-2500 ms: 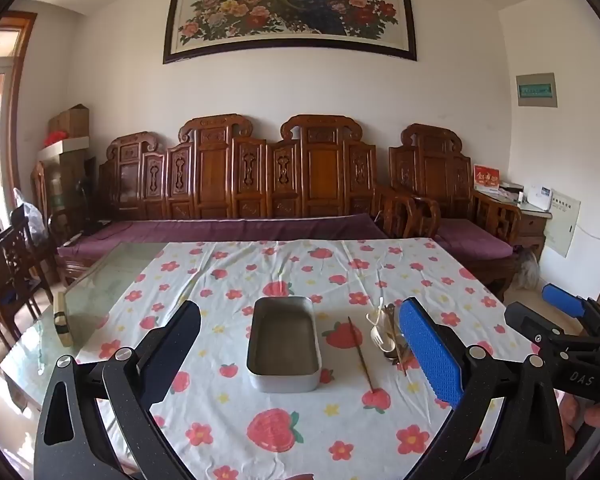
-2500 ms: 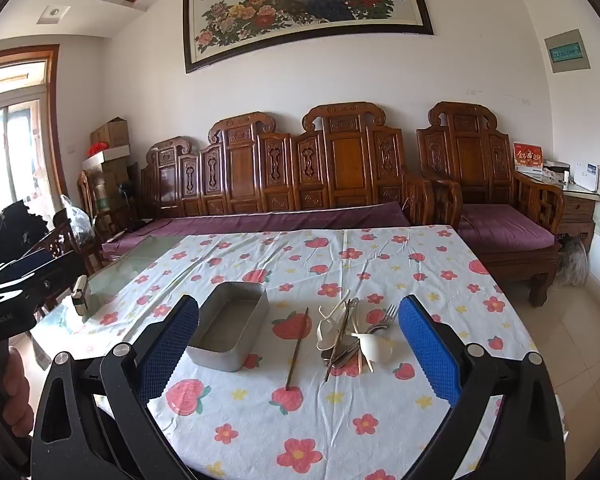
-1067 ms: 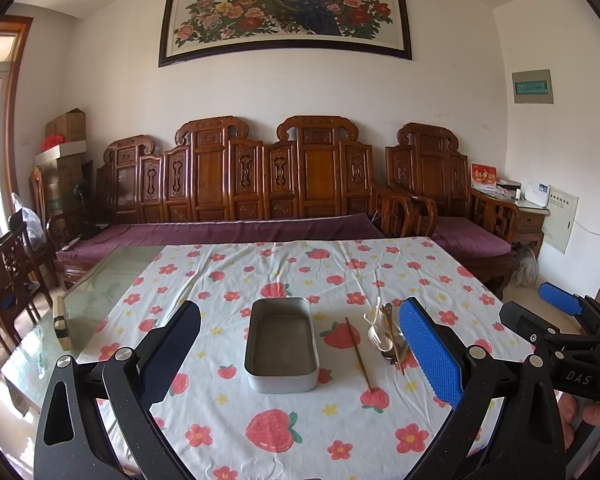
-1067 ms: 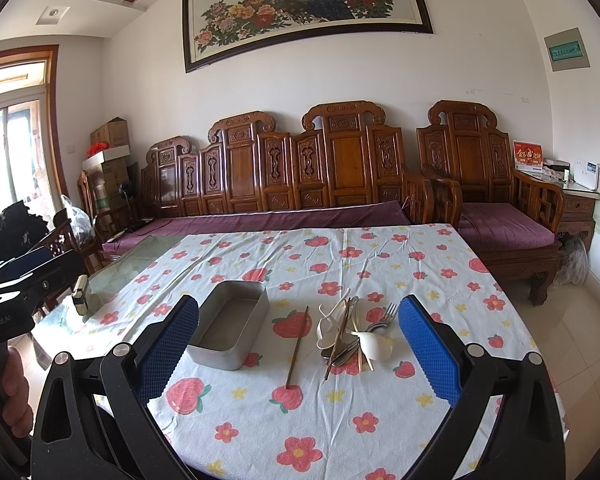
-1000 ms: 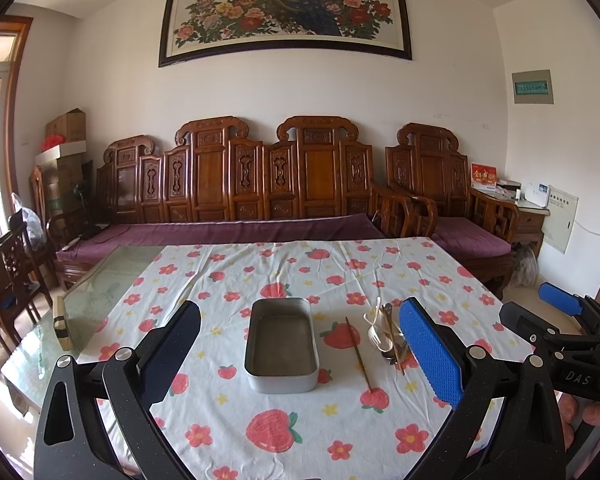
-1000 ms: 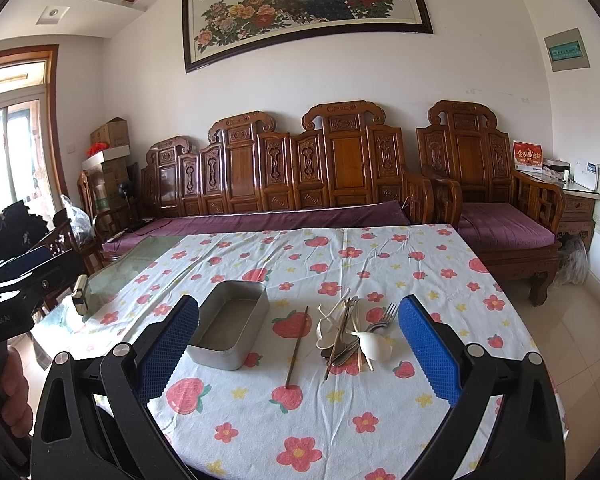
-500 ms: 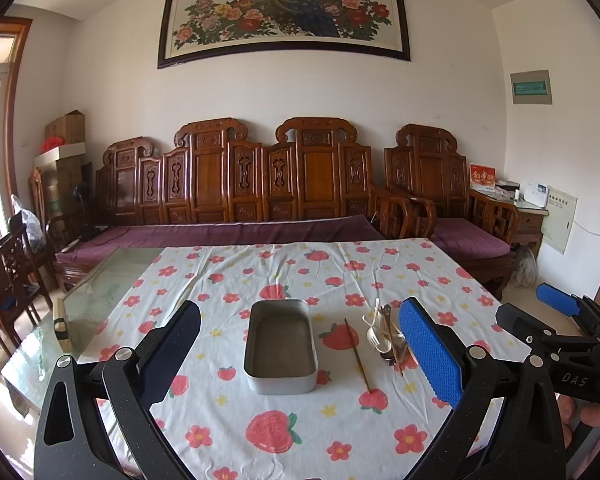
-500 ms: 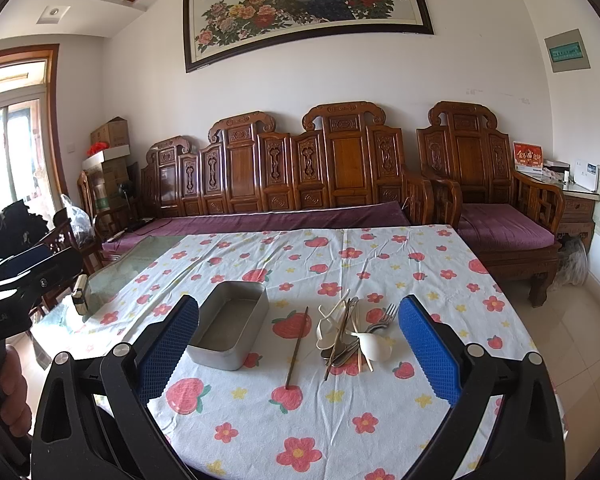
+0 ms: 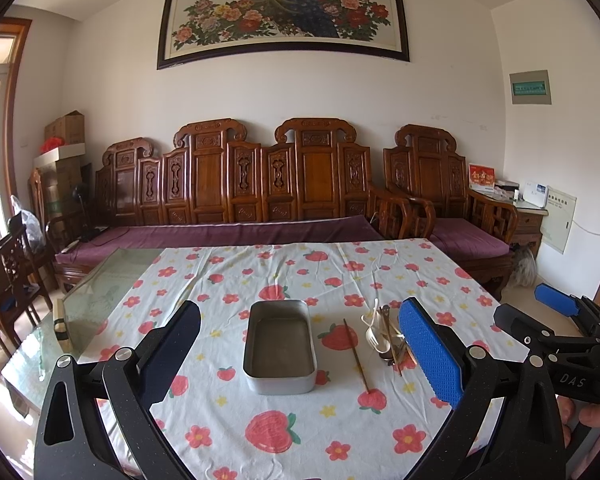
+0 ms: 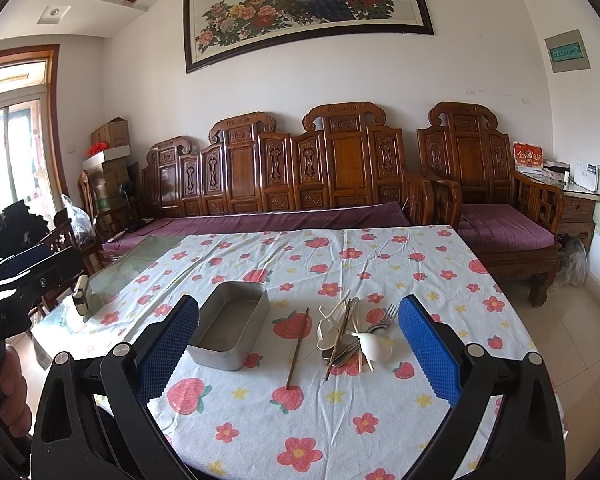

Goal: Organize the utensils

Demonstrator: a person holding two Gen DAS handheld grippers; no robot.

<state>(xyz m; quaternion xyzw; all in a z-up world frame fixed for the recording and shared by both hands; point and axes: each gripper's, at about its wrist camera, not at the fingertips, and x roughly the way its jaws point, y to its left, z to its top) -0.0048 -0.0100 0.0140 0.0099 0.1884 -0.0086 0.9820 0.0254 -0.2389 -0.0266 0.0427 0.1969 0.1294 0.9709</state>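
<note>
An empty rectangular metal tin point(image 9: 279, 346) point(image 10: 231, 325) sits on the flowered tablecloth. Right of it lies a single brown chopstick point(image 9: 356, 355) point(image 10: 297, 347). Further right is a pile of utensils point(image 9: 385, 338) point(image 10: 352, 336): white spoons, a metal fork, metal spoons and chopsticks. My left gripper point(image 9: 300, 356) hangs open above the near table edge, with the tin framed between its fingers. My right gripper point(image 10: 298, 354) is open too, with the chopstick and the pile between its fingers, well short of them. Each gripper appears at the edge of the other's view.
The table point(image 9: 380, 420) has a cloth over most of it and bare glass point(image 9: 100, 300) at the left, where a small block point(image 10: 80, 294) lies. A carved wooden sofa point(image 9: 260, 196) stands behind. Dark chairs point(image 9: 8, 280) stand at the left.
Both grippers have stayed open and nearly still. The left view has shifted only slightly. Nothing on the table has moved.
</note>
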